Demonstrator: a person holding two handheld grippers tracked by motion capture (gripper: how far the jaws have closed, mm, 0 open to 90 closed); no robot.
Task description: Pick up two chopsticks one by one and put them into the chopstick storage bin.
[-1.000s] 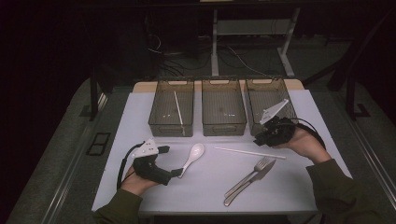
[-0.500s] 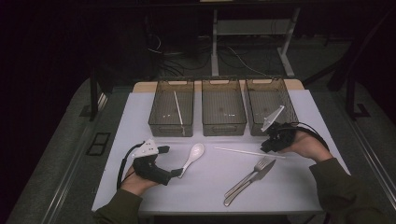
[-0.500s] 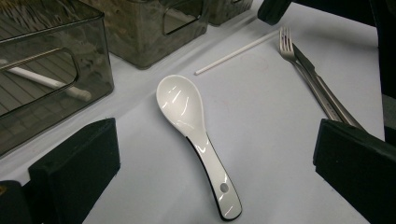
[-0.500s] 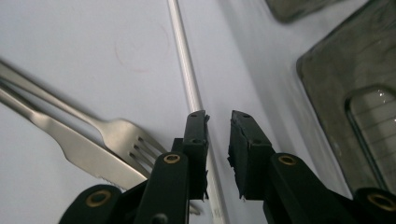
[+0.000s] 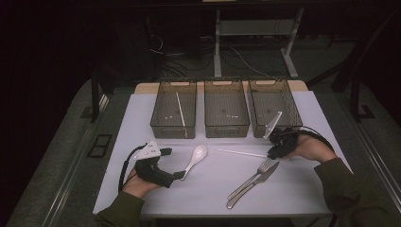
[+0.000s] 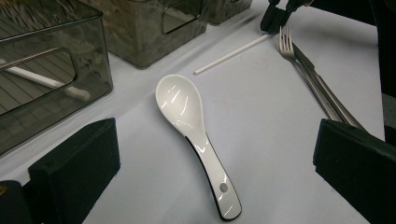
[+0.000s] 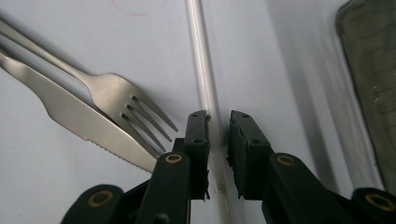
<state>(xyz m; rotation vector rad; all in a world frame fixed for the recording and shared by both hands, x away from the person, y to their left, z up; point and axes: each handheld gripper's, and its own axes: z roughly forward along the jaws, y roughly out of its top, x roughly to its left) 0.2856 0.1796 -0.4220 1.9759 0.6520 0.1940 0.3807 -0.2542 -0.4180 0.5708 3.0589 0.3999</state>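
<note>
right gripper (image 7: 218,122): jaws narrowly parted astride white stick (image 7: 201,70), near table's (image 5: 302,198) right edge | left gripper (image 6: 215,168): jaws spread wide, spoon (image 6: 196,135) between, untouched

room: dark | floor (image 5: 56,156): grey | desk frame (image 5: 255,28) with loose cables (image 5: 189,56) behind white-topped table (image 5: 142,118)

Table (image 5: 142,118) bears bins (image 5: 226,113), spoon (image 5: 195,158), fork (image 5: 250,177), knife (image 5: 257,182).
</note>
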